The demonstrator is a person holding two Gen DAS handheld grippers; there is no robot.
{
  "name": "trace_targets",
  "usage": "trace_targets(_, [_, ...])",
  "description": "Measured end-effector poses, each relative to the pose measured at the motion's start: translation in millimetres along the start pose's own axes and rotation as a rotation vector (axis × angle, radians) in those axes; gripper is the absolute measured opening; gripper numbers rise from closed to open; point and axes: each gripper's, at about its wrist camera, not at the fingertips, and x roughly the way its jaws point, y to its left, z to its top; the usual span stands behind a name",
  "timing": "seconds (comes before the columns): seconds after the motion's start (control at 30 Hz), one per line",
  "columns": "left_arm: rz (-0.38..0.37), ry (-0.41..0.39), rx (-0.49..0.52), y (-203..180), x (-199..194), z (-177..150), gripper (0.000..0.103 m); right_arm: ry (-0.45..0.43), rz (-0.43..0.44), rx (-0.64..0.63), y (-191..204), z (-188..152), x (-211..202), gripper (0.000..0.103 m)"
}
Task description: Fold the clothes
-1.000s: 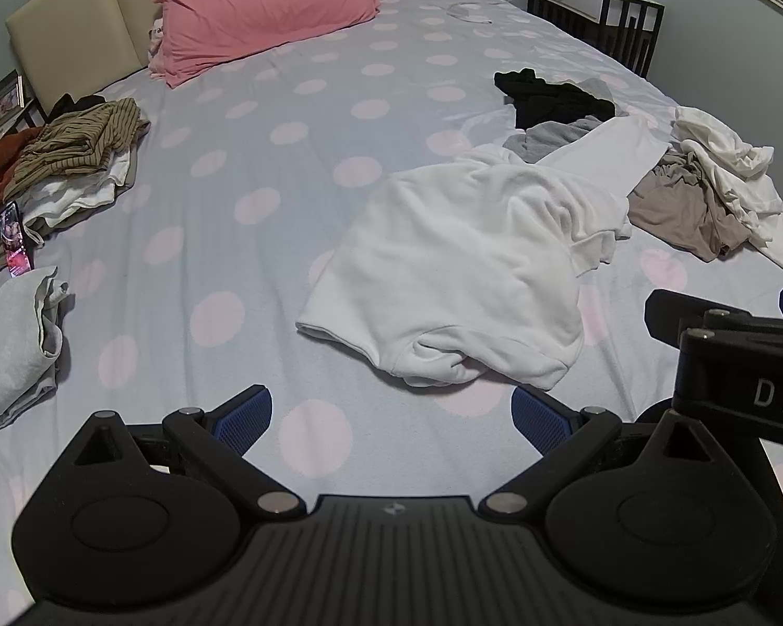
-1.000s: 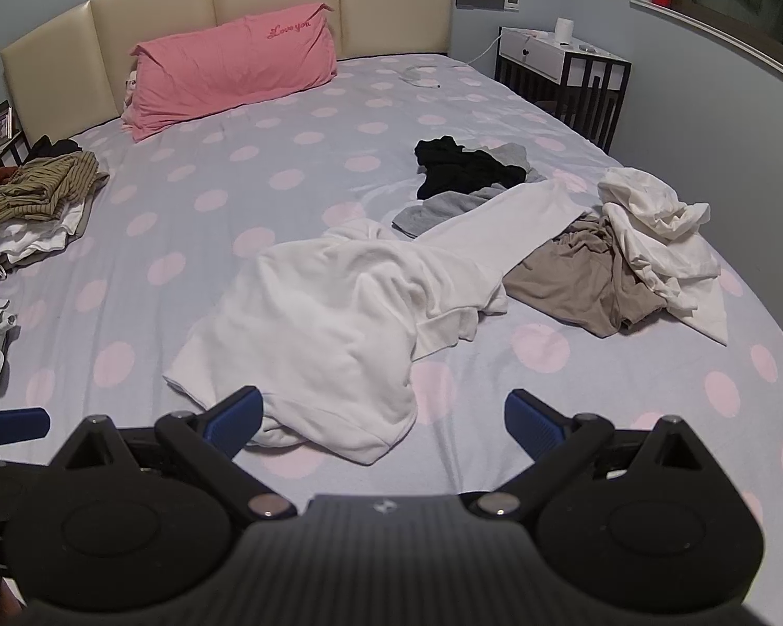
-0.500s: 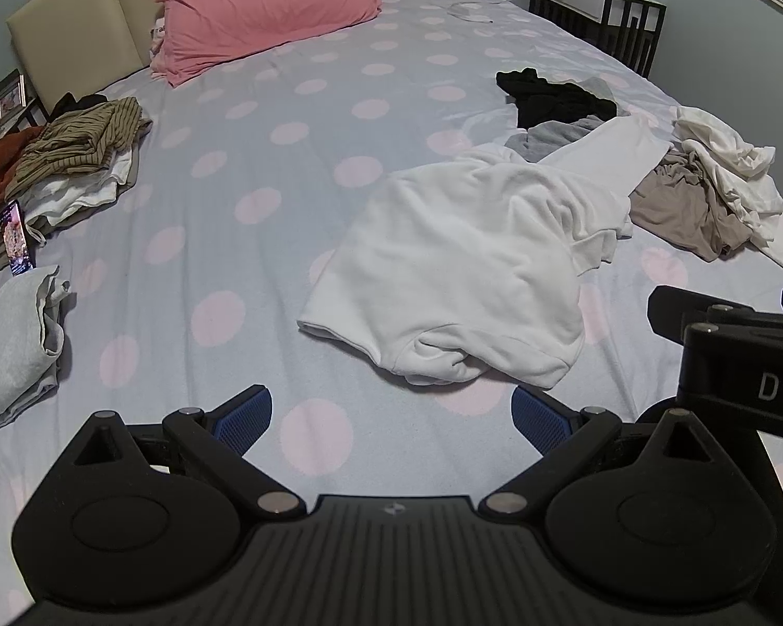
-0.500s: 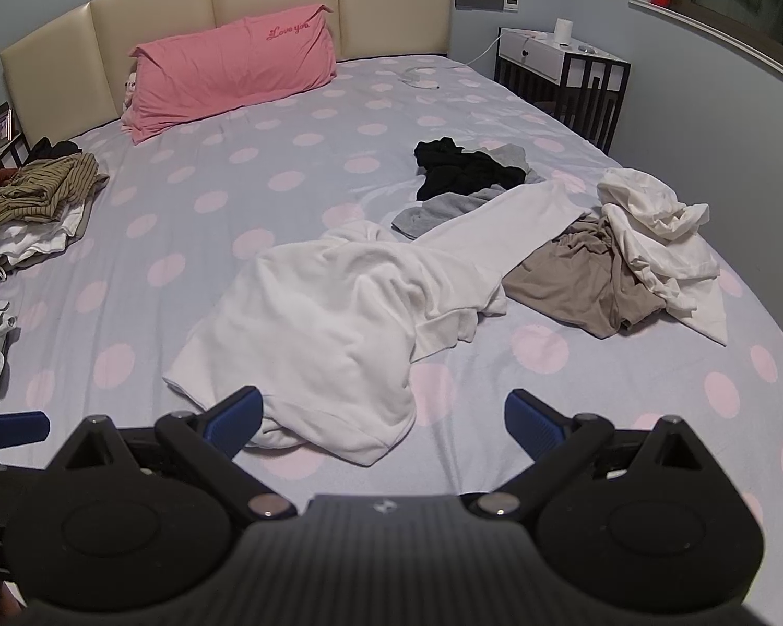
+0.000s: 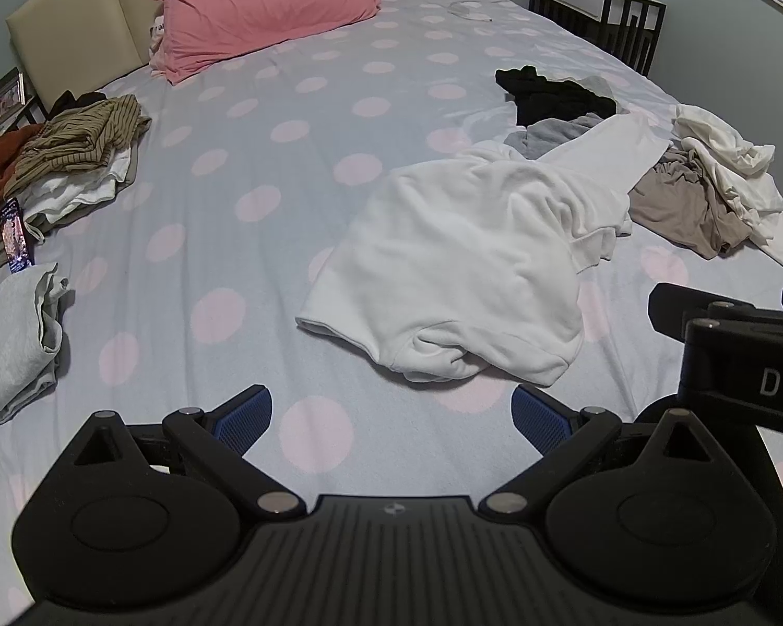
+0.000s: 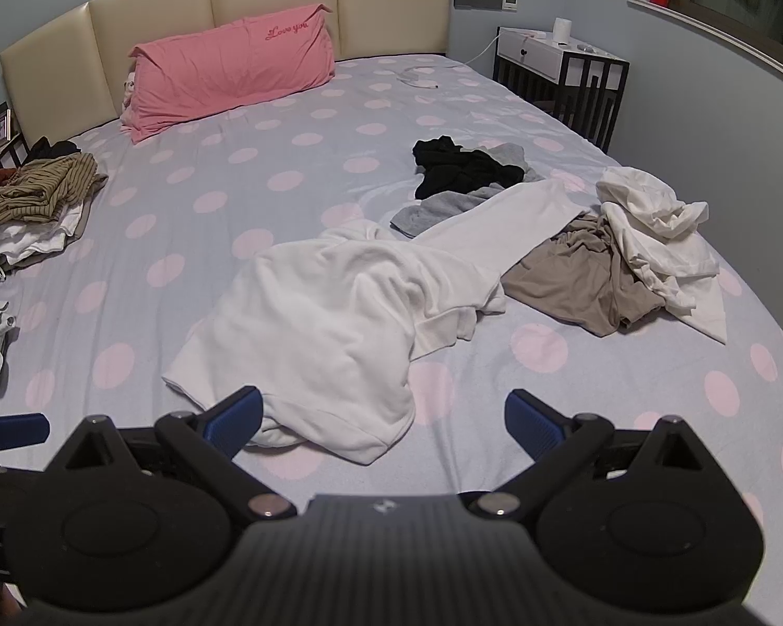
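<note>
1. One bed (image 6: 297,167).
2. One pink pillow (image 6: 229,65).
3. Five loose garments: two white (image 6: 334,323) (image 6: 657,229), one tan (image 6: 579,276), one grey (image 6: 443,206), one black (image 6: 459,169).
4. Two stacks of folded clothes (left edge) (image 5: 73,161) (image 5: 10,339).
5. One nightstand (image 6: 558,68).
6. Two claws, left (image 5: 391,414) and right (image 6: 383,420).

The bed (image 6: 297,167) wears a pale lilac sheet dotted with pink circles. A long pink pillow (image 6: 235,68) leans at its head against the cream padded headboard (image 6: 271,0). In the middle lies a rumpled white sweatshirt (image 6: 329,323), one sleeve stretched over a grey garment (image 6: 443,206), with a black garment (image 6: 464,169) just behind that. To the right a taupe garment (image 6: 574,281) is bunched under a crumpled white garment (image 6: 652,229). Along the left edge sit a stack topped with an olive striped top (image 5: 78,141) and a folded light grey piece (image 5: 10,339). A white cable (image 6: 417,78) lies near the pillow.
</note>
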Motion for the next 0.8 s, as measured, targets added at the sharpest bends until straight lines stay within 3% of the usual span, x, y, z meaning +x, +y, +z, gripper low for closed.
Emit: trace_targets(0.8, [-0.029, 0.005, 0.033, -22.2, 26.5, -1.9, 0.100, -0.012, 0.003, 0.011, -15.7, -1.8, 14.6, 0.100])
